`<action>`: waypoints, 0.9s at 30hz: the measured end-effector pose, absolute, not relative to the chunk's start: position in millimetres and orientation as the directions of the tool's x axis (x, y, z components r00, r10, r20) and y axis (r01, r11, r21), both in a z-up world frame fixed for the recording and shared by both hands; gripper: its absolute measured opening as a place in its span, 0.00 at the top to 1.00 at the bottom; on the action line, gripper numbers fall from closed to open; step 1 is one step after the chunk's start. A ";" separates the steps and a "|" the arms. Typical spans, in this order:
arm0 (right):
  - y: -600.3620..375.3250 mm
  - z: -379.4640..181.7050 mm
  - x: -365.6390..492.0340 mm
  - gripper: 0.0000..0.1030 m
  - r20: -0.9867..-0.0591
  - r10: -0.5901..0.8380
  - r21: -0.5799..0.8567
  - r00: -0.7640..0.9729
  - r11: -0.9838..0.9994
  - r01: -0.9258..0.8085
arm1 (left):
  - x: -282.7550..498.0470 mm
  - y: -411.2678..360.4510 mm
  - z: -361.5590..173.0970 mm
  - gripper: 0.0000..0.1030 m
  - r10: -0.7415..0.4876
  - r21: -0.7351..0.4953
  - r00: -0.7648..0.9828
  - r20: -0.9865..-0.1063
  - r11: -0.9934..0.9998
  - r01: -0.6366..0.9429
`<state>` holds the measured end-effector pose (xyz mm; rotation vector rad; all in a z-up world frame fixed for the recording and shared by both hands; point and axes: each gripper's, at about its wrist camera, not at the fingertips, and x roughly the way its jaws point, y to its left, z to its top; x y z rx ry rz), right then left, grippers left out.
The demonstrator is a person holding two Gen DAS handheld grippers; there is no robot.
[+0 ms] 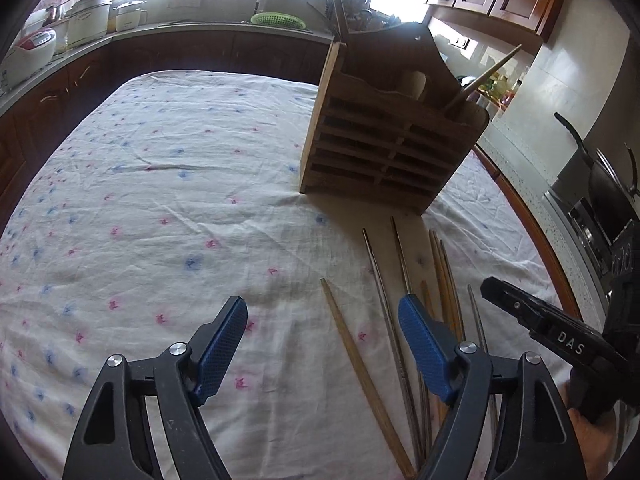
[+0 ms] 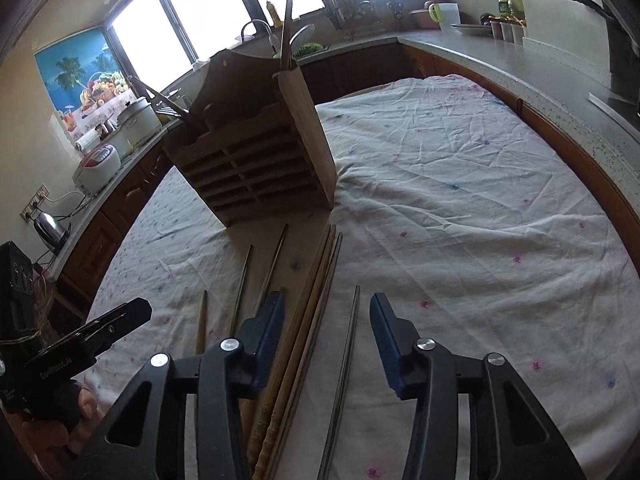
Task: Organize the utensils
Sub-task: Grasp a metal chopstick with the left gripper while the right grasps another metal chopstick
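Observation:
A slatted wooden utensil holder (image 1: 384, 152) (image 2: 256, 172) stands on the flowered cloth with a few sticks upright in it. Several chopsticks lie in front of it, wooden and metal. My left gripper (image 1: 322, 304) hangs open above the cloth, and one pale wooden chopstick (image 1: 360, 364) runs between its blue fingers without touching them. My right gripper (image 2: 327, 300) is open over a bundle of wooden chopsticks (image 2: 316, 292) and a thin metal chopstick (image 2: 348, 344), its pads clear of both. Each gripper shows at the edge of the other's view.
The white flowered cloth (image 1: 160, 200) covers the table. Kitchen counters wrap around it, with rice cookers (image 1: 86, 16), a sink with a green basket (image 1: 278, 20), a kettle (image 2: 50, 226) and a dark pan on a stove (image 1: 600, 184).

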<state>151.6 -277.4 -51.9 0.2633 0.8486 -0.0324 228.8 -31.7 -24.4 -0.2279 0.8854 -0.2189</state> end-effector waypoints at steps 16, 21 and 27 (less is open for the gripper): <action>-295.3 -75.9 185.1 1.00 -0.807 0.015 0.125 0.591 0.981 0.146 | 281.5 -78.3 -57.7 0.54 -0.211 -0.135 0.556 -0.804 0.975 0.175; -303.3 -69.5 180.4 0.91 -0.771 0.067 0.207 0.633 0.967 0.150 | 289.5 -69.6 -52.8 0.55 -0.300 -0.259 0.535 -0.790 0.954 0.153; -283.7 -71.8 196.1 0.91 -0.776 0.100 0.211 0.623 0.972 0.106 | 298.3 -92.5 -59.9 0.56 -0.226 -0.148 0.541 -0.810 0.972 0.185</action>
